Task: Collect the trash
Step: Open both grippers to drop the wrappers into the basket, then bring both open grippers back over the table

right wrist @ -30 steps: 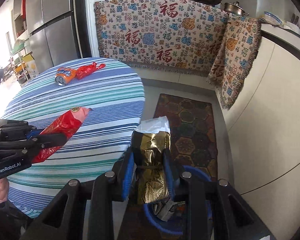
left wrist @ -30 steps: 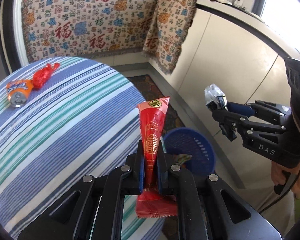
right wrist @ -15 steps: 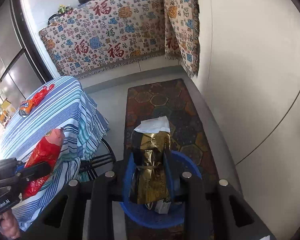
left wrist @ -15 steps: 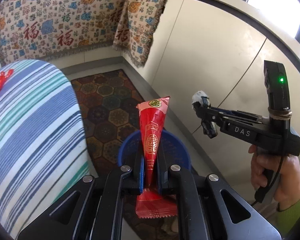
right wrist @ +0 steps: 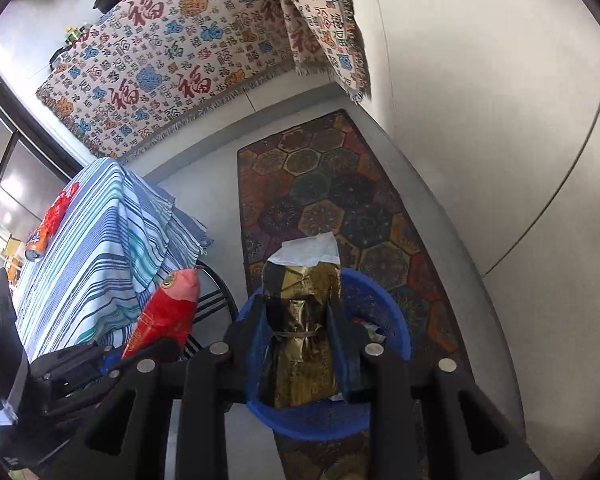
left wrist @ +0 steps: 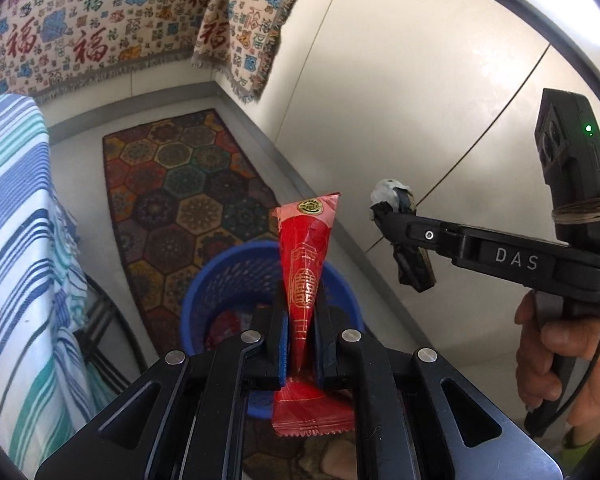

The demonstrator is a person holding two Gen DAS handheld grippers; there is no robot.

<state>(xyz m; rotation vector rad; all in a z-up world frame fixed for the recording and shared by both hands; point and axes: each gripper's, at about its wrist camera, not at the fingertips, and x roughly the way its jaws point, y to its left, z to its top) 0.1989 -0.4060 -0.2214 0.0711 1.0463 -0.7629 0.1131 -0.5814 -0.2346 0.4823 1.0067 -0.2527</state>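
Both grippers pinch trash, and in each wrist view the blue basket shows right behind the fingers.

My left gripper (left wrist: 300,344) has its fingers pressed together on a red cone-shaped wrapper (left wrist: 306,280) that stands upright at lower centre; behind it I see the blue mesh basket (left wrist: 220,280) with scraps already inside. My right gripper (right wrist: 300,340) squeezes a crumpled gold-and-black foil packet (right wrist: 300,320) with a white torn top, in front of the same basket's rim (right wrist: 396,320). The basket sits on a hexagon-patterned rug (right wrist: 320,200). At the left edge hangs the striped tablecloth (right wrist: 100,240), its metal table legs close beside the basket; an orange can (right wrist: 36,240) and red plastic scrap (right wrist: 58,208) lie on top. White cabinet doors (left wrist: 400,100) fill the right.
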